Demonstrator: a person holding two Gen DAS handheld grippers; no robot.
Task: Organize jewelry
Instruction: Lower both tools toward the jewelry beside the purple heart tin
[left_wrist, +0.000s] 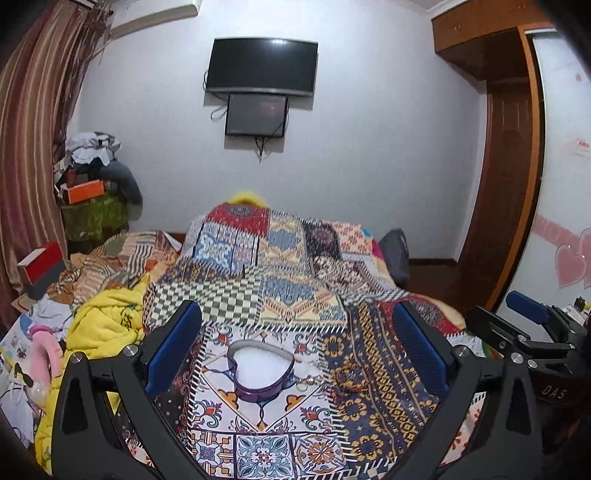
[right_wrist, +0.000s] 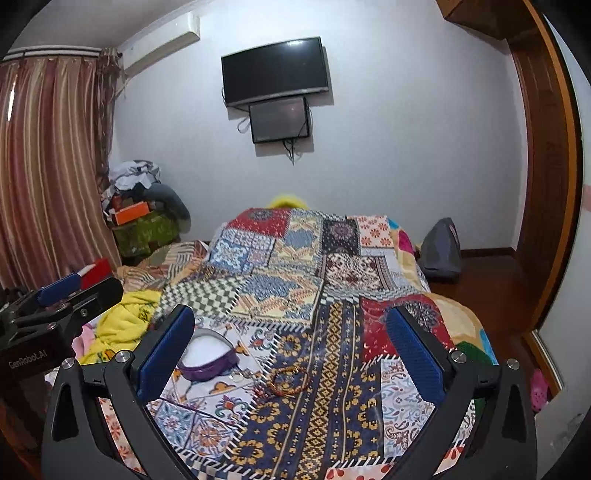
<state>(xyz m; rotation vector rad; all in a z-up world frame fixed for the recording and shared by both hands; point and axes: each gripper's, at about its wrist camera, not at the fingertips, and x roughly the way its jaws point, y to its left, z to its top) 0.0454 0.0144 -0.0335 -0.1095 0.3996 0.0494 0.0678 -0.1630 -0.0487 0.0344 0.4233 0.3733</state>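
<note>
Both grippers are hovering with jaws spread wide and empty; the beaded bracelet (right_wrist: 290, 380) is lying at twelve o'clock of the right gripper (right_wrist: 291, 354), nearer it than the left gripper (left_wrist: 295, 350).

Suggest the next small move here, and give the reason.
Probably lower the right claw onto the beaded bracelet: it lies loose on the patchwork blanket, between that claw's open fingers, right of the open heart-shaped box, which looks empty. Both claws hold nothing.

Open purple heart-shaped box (left_wrist: 260, 369) on patterned blanket (left_wrist: 280, 435), beaded bracelet (left_wrist: 351, 380) just beside.
</note>
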